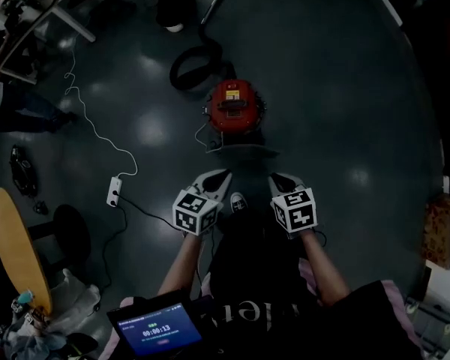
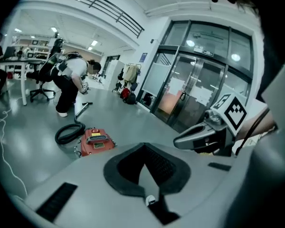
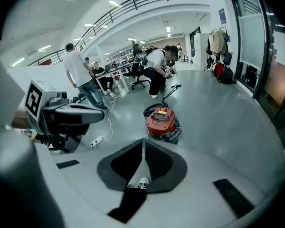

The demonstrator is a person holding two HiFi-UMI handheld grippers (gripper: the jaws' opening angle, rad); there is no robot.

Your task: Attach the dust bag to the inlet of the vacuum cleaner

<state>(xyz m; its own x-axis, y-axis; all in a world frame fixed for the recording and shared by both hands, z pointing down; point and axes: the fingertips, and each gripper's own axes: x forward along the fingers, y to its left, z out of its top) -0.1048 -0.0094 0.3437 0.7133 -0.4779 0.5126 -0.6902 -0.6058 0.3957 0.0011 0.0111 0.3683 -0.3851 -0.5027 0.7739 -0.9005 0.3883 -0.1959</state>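
Saw both tongs held clear of the dark glossy floor point(image 1: 337, 111), side by side in front of the person's torso, apart from each other. Found the left tongs point(image 2: 143, 148) pressed together at the tips, nothing clamped. Saw only floor and a white-toed shoe point(image 2: 151, 201) through the slot behind the tips. Found the right tongs point(image 3: 142, 144) likewise together and empty. Noted a black-and-white marker cube point(image 1: 195, 211) on top of each, forearms visible behind them in the head view.

Located the red round canister vacuum cleaner point(image 1: 234, 105) standing on the floor ahead of both tongs, well apart from them, roughly on the line between the two. Noted its black corrugated hose point(image 1: 191, 66) looped on the floor just beyond it, running on toward the far edge of the floor. Saw a greyish piece point(image 1: 236, 142) at the near foot of the vacuum cleaner; could not tell what it was.

Spotted a white power strip point(image 1: 114, 191) on the floor left of the left tongs, with a thin white cable point(image 1: 90, 122) snaking off toward the far left. Noted a round wooden table point(image 1: 16, 250) at the left edge of the floor and a dark screen point(image 1: 159, 328) showing a timer below the left forearm. Saw a second person point(image 3: 156, 70) bent over beyond the vacuum cleaner, near the far end of the hose.
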